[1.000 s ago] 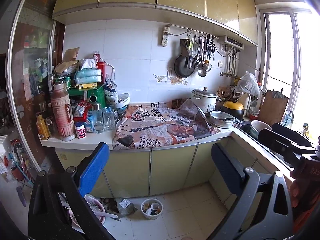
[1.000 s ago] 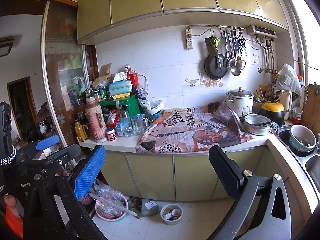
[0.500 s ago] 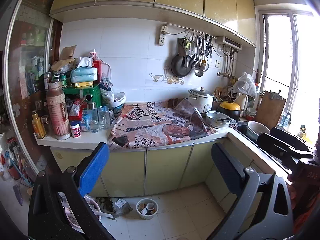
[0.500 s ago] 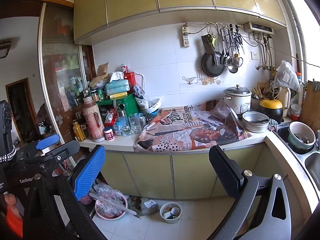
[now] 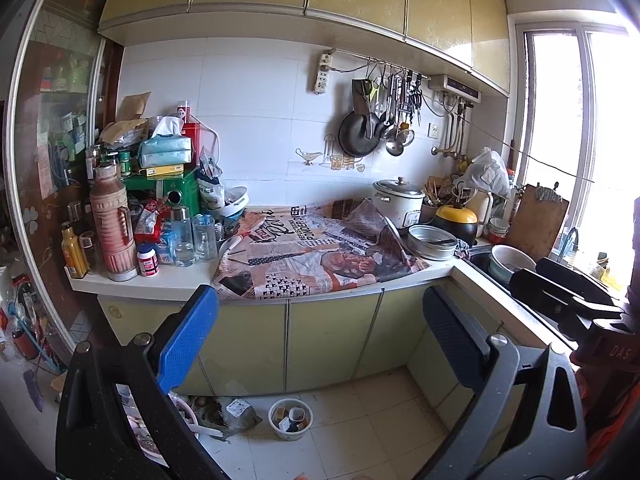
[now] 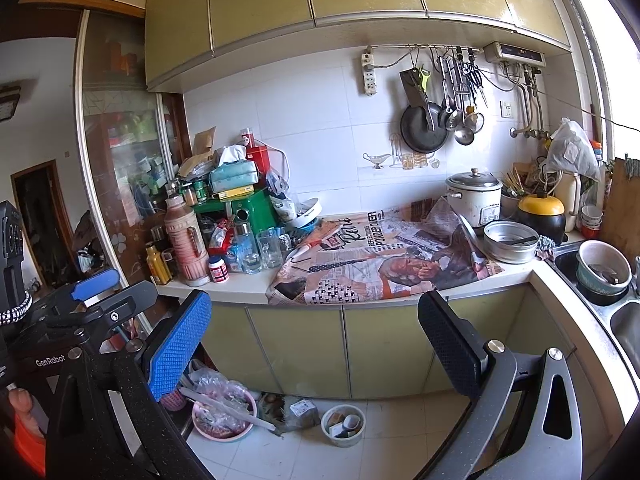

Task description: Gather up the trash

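Both grippers are open and empty, held in the air well back from a cluttered kitchen counter point(image 5: 160, 282). The left gripper point(image 5: 316, 338) and the right gripper point(image 6: 312, 344) each show one blue and one black pad. Spread newspaper point(image 5: 316, 252) point(image 6: 380, 264) covers the middle of the counter. On the floor below lie a pink basin of trash point(image 6: 224, 412), a crumpled grey bag point(image 5: 240, 416) point(image 6: 300, 412) and a small white bowl of scraps point(image 5: 290, 418) point(image 6: 343, 425). The left gripper also shows at the left of the right wrist view point(image 6: 96, 292).
Bottles, jars, a tissue pack and a green box point(image 5: 176, 196) crowd the counter's left end. A rice cooker point(image 5: 398, 200), a metal pan point(image 5: 432, 240) and a yellow-lidded pot point(image 5: 456, 218) stand at the right. A sink with a bowl point(image 6: 604, 268) runs along the right side. Tiled floor point(image 5: 360, 420) lies below.
Both views have drifted slightly: the counter sits a little lower and further left in the frames. Both grippers stay open and empty.
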